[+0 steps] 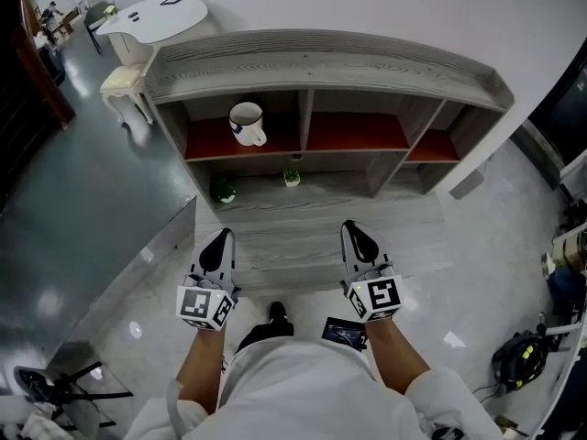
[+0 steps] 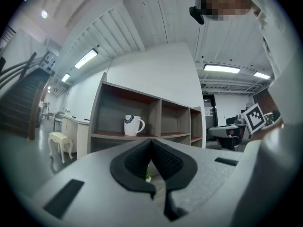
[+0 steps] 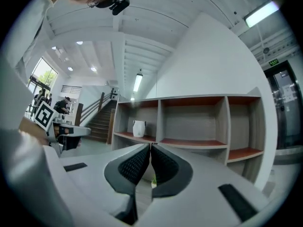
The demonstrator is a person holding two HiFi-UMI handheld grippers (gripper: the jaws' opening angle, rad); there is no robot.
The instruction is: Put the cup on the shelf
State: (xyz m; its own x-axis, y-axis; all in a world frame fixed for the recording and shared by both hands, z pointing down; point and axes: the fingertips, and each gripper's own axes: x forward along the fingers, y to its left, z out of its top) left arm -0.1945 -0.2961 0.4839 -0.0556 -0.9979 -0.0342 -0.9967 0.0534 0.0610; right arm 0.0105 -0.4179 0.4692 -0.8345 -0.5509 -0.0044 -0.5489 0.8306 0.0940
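Observation:
A white cup [image 1: 247, 123] with a dark pattern and a handle stands upright on the red board of the shelf unit's [image 1: 321, 62] left compartment. The same cup [image 2: 132, 125] shows in the left gripper view, and the cup [image 3: 138, 128] shows small in the right gripper view. My left gripper [image 1: 219, 241] is held low in front of the shelf, shut and empty. Beside it my right gripper [image 1: 356, 236] is shut with nothing in it. Both are well short of the cup.
Two small green potted plants [image 1: 225, 191] [image 1: 292, 178] sit in the lower level of the shelf. A white table [image 1: 153, 17] and a cream stool [image 1: 124, 82] stand to the left. Cables and gear [image 1: 518, 358] lie on the floor at the right.

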